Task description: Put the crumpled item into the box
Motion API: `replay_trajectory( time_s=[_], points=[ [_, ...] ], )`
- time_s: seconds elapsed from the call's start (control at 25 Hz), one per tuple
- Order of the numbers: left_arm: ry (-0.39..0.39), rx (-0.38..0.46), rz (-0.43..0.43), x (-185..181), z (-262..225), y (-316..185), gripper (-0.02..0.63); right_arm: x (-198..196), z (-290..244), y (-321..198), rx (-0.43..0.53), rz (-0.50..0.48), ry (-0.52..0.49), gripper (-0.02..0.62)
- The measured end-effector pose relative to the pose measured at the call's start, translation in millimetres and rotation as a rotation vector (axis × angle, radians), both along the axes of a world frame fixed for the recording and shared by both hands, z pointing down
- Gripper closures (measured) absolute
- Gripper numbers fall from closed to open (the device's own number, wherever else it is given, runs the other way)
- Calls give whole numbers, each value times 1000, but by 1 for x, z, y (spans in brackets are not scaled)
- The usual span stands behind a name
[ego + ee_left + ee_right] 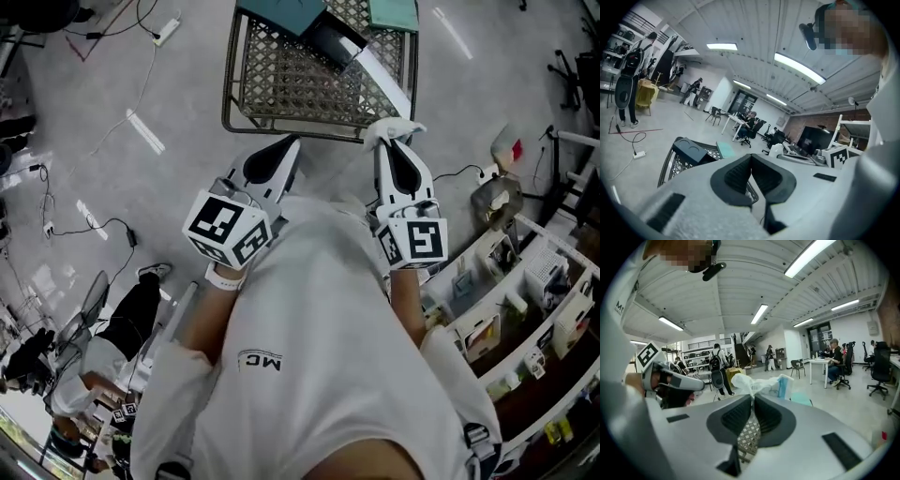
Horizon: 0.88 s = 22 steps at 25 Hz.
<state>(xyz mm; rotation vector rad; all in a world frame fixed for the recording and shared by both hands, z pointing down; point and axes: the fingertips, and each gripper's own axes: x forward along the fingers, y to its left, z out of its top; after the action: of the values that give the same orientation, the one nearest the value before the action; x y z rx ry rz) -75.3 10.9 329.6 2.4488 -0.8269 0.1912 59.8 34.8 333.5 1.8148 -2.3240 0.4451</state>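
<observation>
Floor (112,94): grey, with cables running across it to the left of the wire-mesh box (281,84).

Person: white shirt (319,337) fills the lower head view, on the near side of the wire-mesh box. One claw is in each hand, both reaching toward it.

Wire-mesh box: stands on the floor, open at the top. It also shows in the left gripper view (670,168), and as a patch of mesh behind the gap under the right jaws (749,437).

Contents of the wire-mesh box:
- dark teal carton (281,14) at the far left; its top with two round recesses shows in the left gripper view (691,152).
- black-and-white long item (361,56) lies slantwise toward the right wall.
- flat light-teal piece (394,11) at the far right corner.

Left claw (291,145): tip just short of the near rim of the wire-mesh box. In its own view (751,157) the jaw tips are closed together with nothing between them.

Right claw (389,141): tip at the near rim, toward the right corner. Its jaws (753,397) are pinched on the crumpled item.

Crumpled item (394,128): white and thin, bunched up. It sticks out past the right jaw tips (752,383), over the near rim of the wire-mesh box and not lying in it.
</observation>
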Motion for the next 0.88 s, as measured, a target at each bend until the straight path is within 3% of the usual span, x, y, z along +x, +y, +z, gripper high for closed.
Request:
replay_trajectory(
  time_s=[0.36, 0.88],
  points=[
    [-40, 37, -73, 8, -8, -70, 581, 8, 2, -92, -3, -84, -19, 557],
    [-53, 2, -152, 40, 3, -113, 581, 47, 35, -148, -46, -175, 8, 558]
  ],
)
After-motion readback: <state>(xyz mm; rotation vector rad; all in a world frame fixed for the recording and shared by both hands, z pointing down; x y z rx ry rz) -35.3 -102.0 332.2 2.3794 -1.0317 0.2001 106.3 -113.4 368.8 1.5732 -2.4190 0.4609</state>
